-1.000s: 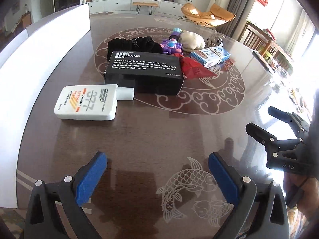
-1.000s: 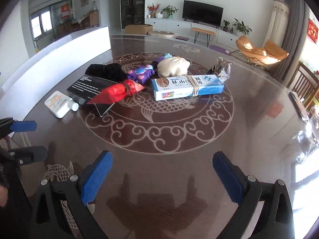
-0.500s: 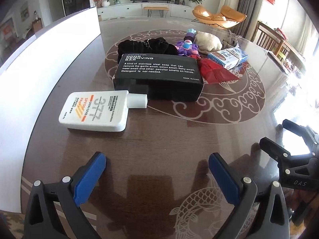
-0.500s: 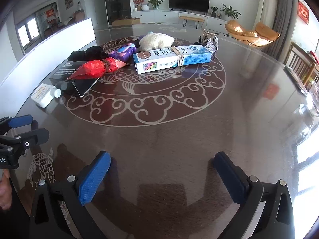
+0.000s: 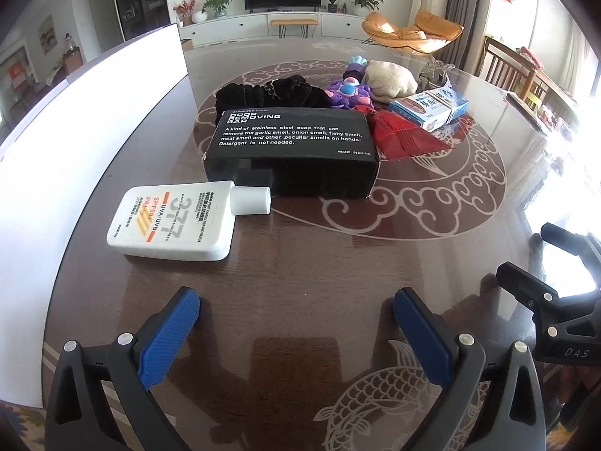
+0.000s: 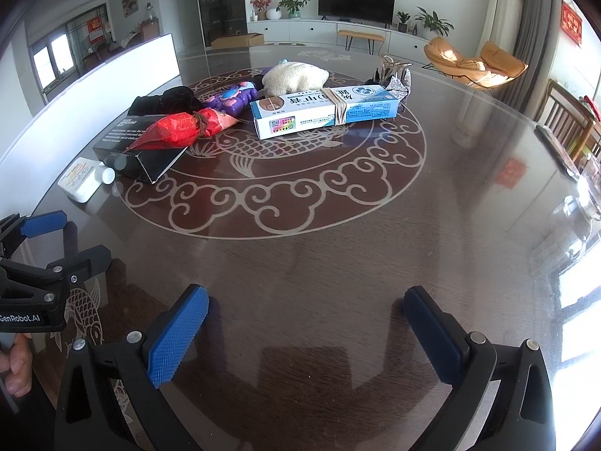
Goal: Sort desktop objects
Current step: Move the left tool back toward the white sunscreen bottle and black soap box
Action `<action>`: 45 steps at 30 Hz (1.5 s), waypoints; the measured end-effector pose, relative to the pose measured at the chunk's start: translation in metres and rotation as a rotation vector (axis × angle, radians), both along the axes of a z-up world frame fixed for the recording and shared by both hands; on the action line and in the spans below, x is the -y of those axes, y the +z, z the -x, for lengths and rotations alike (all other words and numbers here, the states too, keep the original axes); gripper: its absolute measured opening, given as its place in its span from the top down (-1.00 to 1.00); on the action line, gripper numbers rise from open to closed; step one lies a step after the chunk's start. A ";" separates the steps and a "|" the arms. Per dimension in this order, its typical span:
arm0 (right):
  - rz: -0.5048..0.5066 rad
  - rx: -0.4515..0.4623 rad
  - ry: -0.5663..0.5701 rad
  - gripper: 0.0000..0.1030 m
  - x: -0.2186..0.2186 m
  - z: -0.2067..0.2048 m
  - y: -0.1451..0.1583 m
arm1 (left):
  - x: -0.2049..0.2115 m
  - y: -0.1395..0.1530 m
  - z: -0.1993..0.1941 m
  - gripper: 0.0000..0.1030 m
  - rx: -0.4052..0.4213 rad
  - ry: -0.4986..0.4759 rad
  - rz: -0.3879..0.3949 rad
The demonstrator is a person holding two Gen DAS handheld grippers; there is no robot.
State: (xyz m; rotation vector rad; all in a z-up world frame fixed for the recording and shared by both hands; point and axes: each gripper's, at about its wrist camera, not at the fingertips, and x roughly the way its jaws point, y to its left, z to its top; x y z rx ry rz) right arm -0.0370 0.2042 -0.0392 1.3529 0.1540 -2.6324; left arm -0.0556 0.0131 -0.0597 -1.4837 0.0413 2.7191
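A white sunscreen bottle [image 5: 172,221] lies flat, just ahead and left of my open, empty left gripper [image 5: 296,319]. Behind it lies a black soap box [image 5: 293,146], then a red packet [image 5: 402,135], black cloth [image 5: 270,92], a purple toy [image 5: 347,92], a cream pouch [image 5: 390,79] and a blue-white toothpaste box [image 5: 432,107]. My right gripper [image 6: 306,323] is open and empty over bare table; the toothpaste box [image 6: 323,111], red packet [image 6: 176,129], black box [image 6: 139,154] and bottle [image 6: 84,180] lie far ahead.
A white board [image 5: 75,120] stands along the table's left edge. A crumpled foil object [image 6: 394,82] sits behind the toothpaste box. Glassware [image 6: 586,195] stands at the right rim. Each gripper shows at the side of the other's view.
Both grippers have moved forward toward the objects, which now look larger and nearer. Both stay open. No object has moved.
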 end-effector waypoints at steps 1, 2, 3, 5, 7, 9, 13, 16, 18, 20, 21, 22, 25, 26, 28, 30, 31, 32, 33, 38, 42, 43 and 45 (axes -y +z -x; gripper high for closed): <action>0.000 0.000 0.000 -1.00 0.000 0.000 0.000 | 0.002 0.000 0.002 -1.00 -0.002 0.011 0.000; 0.000 0.000 0.000 -1.00 0.000 0.000 0.000 | 0.002 -0.001 0.006 -1.00 -0.006 0.028 0.000; 0.000 0.000 0.000 -1.00 0.000 0.000 0.000 | 0.004 0.000 0.009 -1.00 -0.008 0.047 0.000; 0.000 0.000 0.000 -1.00 0.000 0.000 0.000 | 0.008 -0.001 0.016 -1.00 -0.001 0.076 0.000; 0.000 0.000 0.000 -1.00 0.000 0.000 0.000 | 0.010 0.000 0.019 -1.00 0.004 0.080 0.000; 0.000 0.000 0.000 -1.00 0.000 0.000 0.000 | 0.010 0.000 0.017 -1.00 -0.005 0.084 0.000; 0.000 0.000 0.000 -1.00 0.000 0.000 -0.001 | 0.007 -0.001 0.016 -1.00 -0.048 0.074 0.000; 0.000 0.000 0.000 -1.00 0.000 0.000 -0.001 | 0.007 -0.001 0.022 -1.00 -0.060 0.070 -0.002; 0.000 0.000 0.000 -1.00 0.001 0.001 -0.001 | 0.008 -0.001 0.025 -1.00 -0.055 0.067 -0.003; 0.000 0.000 0.000 -1.00 0.001 0.001 -0.001 | 0.009 -0.001 0.026 -1.00 -0.055 0.067 -0.003; 0.000 0.000 0.000 -1.00 0.001 0.001 -0.001 | 0.009 0.000 0.026 -1.00 -0.054 0.067 -0.003; 0.000 0.000 0.000 -1.00 0.001 0.001 -0.001 | 0.009 0.000 0.026 -1.00 -0.054 0.067 -0.003; 0.000 0.000 0.000 -1.00 0.001 0.001 -0.001 | 0.009 0.000 0.021 -1.00 -0.071 0.068 -0.003; 0.000 0.000 0.000 -1.00 0.001 0.001 -0.001 | 0.009 0.000 0.019 -1.00 -0.076 0.068 -0.004; 0.000 0.000 0.000 -1.00 0.001 0.001 -0.001 | 0.008 0.000 0.018 -1.00 -0.075 0.073 -0.001; 0.000 0.000 0.000 -1.00 0.001 0.001 -0.001 | 0.008 -0.001 0.020 -1.00 -0.075 0.073 -0.002; 0.000 0.000 0.000 -1.00 0.001 0.001 -0.001 | 0.008 -0.001 0.020 -1.00 -0.075 0.073 -0.003; 0.000 0.000 0.000 -1.00 0.001 0.001 -0.001 | 0.008 -0.001 0.020 -1.00 -0.075 0.073 -0.004; 0.000 0.000 0.000 -1.00 0.001 0.001 -0.001 | 0.009 -0.001 0.020 -1.00 -0.075 0.073 -0.007; 0.000 0.000 0.000 -1.00 0.001 0.001 -0.001 | 0.009 -0.002 0.022 -1.00 -0.063 0.028 -0.006; 0.000 0.000 0.000 -1.00 0.001 0.001 -0.001 | 0.015 -0.002 0.019 -1.00 -0.052 0.044 -0.010; 0.000 0.000 0.000 -1.00 0.001 0.001 -0.001 | 0.015 -0.002 0.019 -1.00 -0.054 0.048 -0.011; 0.000 0.000 0.000 -1.00 0.001 0.001 -0.001 | 0.014 -0.003 0.019 -1.00 -0.060 0.051 -0.004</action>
